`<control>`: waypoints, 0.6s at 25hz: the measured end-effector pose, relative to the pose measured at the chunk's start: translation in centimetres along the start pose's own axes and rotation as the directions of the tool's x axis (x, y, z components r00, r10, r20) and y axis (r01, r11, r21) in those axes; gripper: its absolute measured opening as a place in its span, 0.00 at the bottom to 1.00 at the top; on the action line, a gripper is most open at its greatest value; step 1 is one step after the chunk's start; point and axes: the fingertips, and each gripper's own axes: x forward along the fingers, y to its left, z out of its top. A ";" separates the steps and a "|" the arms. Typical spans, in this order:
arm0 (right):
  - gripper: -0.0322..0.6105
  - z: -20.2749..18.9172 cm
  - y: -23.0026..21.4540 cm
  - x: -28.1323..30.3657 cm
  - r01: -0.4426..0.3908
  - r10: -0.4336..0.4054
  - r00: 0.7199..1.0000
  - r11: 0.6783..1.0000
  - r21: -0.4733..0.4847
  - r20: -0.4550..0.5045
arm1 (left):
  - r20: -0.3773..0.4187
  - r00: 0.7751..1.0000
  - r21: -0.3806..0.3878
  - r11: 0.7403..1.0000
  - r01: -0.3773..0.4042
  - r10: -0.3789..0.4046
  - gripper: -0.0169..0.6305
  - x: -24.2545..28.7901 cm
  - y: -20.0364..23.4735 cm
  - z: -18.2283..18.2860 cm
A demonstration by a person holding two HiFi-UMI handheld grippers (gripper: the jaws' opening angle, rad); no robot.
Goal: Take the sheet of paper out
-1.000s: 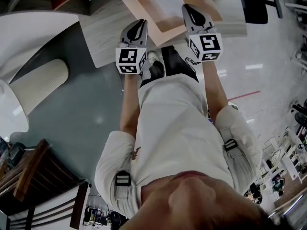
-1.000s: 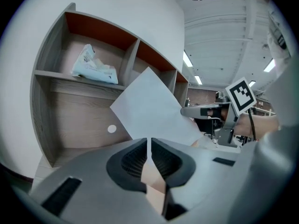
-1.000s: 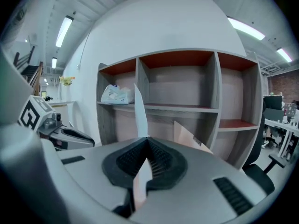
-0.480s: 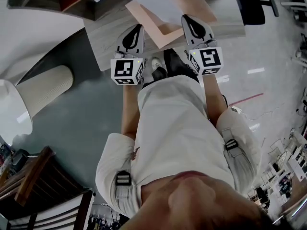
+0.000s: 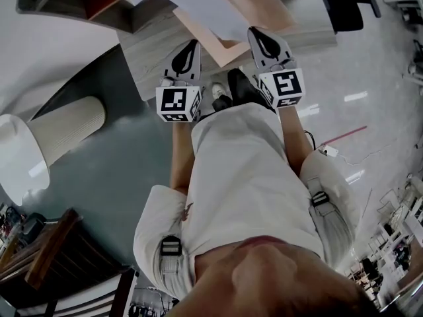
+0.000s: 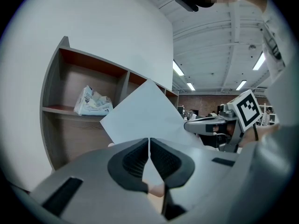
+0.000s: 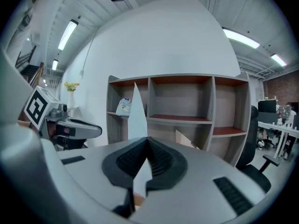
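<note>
Between their shut jaws, left gripper [image 5: 193, 44] and right gripper [image 5: 256, 30] pinch paper [image 5: 206, 10] (likely light, floppy, tearable; hold edges).

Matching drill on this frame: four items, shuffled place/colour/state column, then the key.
1 sheet of paper
2 folder
3 packet
4 office chair

A on a shelf
B peach
C black
D pinched in the right claw

Pairs: 1-D, 2-B, 3-A, 4-C
</note>
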 end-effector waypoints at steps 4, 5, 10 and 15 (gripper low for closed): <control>0.08 0.0 0.1 -0.2 0.003 -0.003 1.000 1.000 -0.001 -0.005 | 0.005 1.000 0.009 1.000 0.003 -0.003 0.07 -0.1 -0.2 0.3; 0.08 0.0 0.1 -0.3 0.004 -0.004 1.000 1.000 -0.002 -0.006 | 0.007 1.000 0.009 1.000 0.003 -0.003 0.07 -0.2 -0.2 0.3; 0.08 0.2 0.1 -0.6 0.004 -0.004 1.000 1.000 -0.005 -0.009 | 0.010 1.000 0.007 1.000 0.004 -0.004 0.07 -0.2 -0.4 0.6; 0.08 -0.1 0.1 -0.5 0.002 -0.002 1.000 1.000 -0.008 -0.015 | 0.008 1.000 0.006 1.000 0.003 -0.003 0.08 -0.1 -0.5 0.3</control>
